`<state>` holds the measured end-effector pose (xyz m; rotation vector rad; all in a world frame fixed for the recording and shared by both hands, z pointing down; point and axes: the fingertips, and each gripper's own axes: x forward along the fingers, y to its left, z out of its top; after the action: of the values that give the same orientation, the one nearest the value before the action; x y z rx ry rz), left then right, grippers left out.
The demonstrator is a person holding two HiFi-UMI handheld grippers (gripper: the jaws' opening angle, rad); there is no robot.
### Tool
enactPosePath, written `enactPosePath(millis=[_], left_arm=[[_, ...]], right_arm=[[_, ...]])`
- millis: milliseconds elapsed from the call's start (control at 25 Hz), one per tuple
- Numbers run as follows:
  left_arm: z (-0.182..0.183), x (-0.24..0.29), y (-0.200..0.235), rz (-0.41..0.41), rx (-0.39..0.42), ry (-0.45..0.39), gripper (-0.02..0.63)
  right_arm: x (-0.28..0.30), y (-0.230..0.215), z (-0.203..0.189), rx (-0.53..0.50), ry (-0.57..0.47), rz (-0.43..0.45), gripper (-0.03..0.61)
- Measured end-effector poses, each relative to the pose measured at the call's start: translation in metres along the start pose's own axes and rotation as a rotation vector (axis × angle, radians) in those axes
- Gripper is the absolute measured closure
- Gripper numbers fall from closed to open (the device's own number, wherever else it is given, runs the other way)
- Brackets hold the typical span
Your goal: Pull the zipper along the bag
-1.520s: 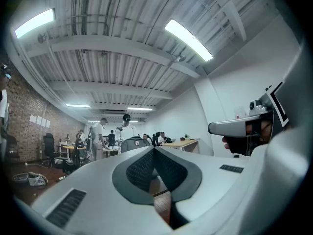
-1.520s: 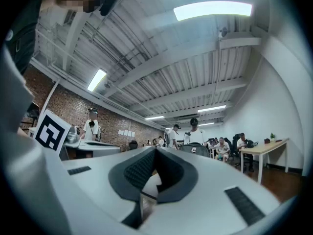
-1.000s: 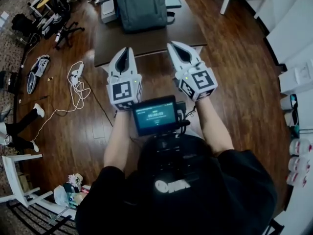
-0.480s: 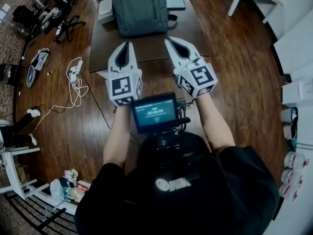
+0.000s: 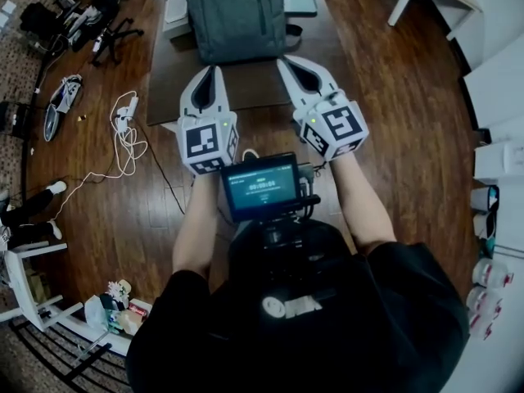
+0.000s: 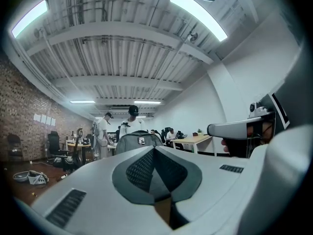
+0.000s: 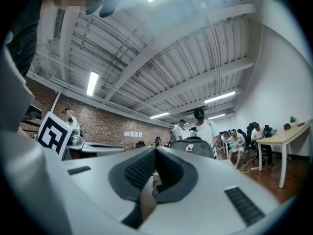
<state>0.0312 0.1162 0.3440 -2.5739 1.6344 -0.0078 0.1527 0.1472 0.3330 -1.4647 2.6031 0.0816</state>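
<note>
two closed, empty tongs, left tongs (image 5: 210, 70) and right tongs (image 5: 288, 60), point at the bag (image 5: 235, 15) upright on the far worktop (image 5: 246, 84); open one at the zipper (image 5: 260, 6), brace the bag with the other.

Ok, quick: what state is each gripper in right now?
Left gripper: closed, holding nothing.
Right gripper: closed, holding nothing.

Your bag (image 5: 236, 15) is grey cloth, matt & a bit rough. The table (image 5: 254, 84) is dark wood, smooth w/ a soft shine. Floor (image 5: 409, 121) is red-brown wood planks, glossy. Your left gripper (image 5: 210, 72) & right gripper (image 5: 287, 60) are white matt plastic. The pads (image 6: 141, 170) look dark & bumpy.
</note>
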Motion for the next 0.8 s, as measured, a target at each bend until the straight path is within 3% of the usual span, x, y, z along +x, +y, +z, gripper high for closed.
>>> enactPosePath(millis=[360,800], left_arm=[[-0.009,0.093,0.047,-0.013,-0.009,-0.017,0.62],[-0.019,0.207,0.116,-0.06,-0.047,0.019,0.62]], right_arm=[[0.082,-0.049,-0.004,-0.017,0.002,-0.016,0.566],[0.193,-0.099,-0.003,-0.046,0.025,-0.057,0.566]])
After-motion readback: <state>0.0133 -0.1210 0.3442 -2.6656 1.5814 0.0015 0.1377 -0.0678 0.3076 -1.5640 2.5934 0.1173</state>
